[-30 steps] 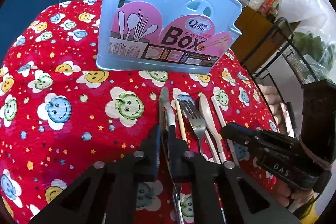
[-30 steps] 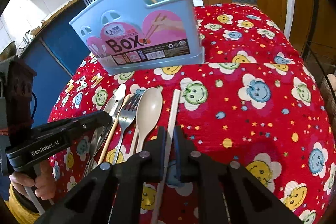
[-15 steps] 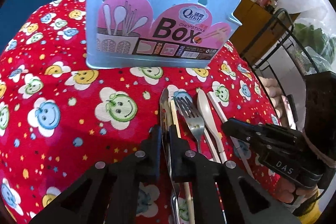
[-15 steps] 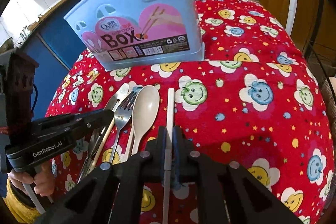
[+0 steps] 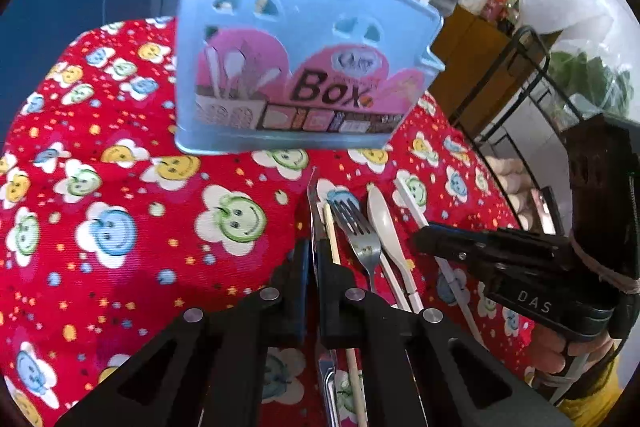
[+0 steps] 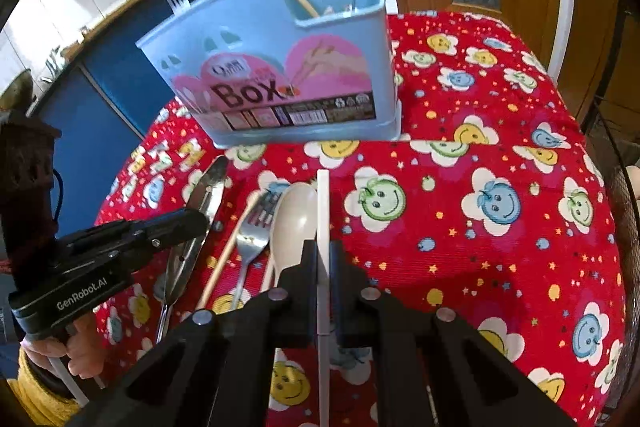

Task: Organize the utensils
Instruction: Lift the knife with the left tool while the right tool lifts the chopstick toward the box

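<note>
— What have we got in the left hand-held gripper (image 5: 314,259)?
— We're pinching the knife (image 5: 316,215), its jaws having just closed on it; the blade tip points at the blue box (image 5: 304,67) standing toward the tabletop's (image 5: 100,227) far edge.
— And the right hand-held gripper (image 6: 323,259)?
— We've clamped the white chopstick (image 6: 323,211). Between the two lie a wooden chopstick (image 6: 232,247), fork (image 6: 252,239) and spoon (image 6: 294,219), side by side near the tabletop's middle.
</note>
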Tool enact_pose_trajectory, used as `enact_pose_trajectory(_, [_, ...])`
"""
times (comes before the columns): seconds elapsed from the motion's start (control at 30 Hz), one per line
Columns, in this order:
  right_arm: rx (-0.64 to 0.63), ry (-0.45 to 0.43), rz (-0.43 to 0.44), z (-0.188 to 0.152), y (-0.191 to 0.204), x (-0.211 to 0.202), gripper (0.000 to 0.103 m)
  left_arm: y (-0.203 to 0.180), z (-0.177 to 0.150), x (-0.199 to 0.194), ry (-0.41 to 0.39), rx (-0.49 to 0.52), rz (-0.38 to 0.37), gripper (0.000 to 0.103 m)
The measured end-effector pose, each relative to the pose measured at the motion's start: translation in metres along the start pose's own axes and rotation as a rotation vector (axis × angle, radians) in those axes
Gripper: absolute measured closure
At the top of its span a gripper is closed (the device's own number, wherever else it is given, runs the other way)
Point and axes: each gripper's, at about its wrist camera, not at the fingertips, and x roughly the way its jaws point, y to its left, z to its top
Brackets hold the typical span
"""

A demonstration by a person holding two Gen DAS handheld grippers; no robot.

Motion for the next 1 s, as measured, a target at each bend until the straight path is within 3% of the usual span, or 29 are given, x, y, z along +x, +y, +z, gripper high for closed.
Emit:
enact_pose_trajectory(0.23, [0.004, -0.095, 0.03, -0.001, 0.008, -0.025, 0.095, 0.005, 0.004, -0.033, -0.105, -0.013, 0.011, 0.1])
enact_pose_trajectory(0.5, [-0.014, -0.262, 0.035, 0.001, 0.018, -0.061, 0.095, -0.008, 0.011, -0.071, -0.268, 0.012, 0.032, 0.1])
enact_pose_trajectory(0.67, [-0.032, -0.353, 0.017, 0.01, 0.023, -0.078, 0.095, -0.013, 0.028, -0.091, -0.354, 0.024, 0.046, 0.1])
enact_pose_trajectory(1.0, [-0.068, -0.424, -0.003, 0.033, 0.026, -0.091, 0.095, -0.018, 0.082, -0.114, -0.476, 0.044, 0.088, 0.1])
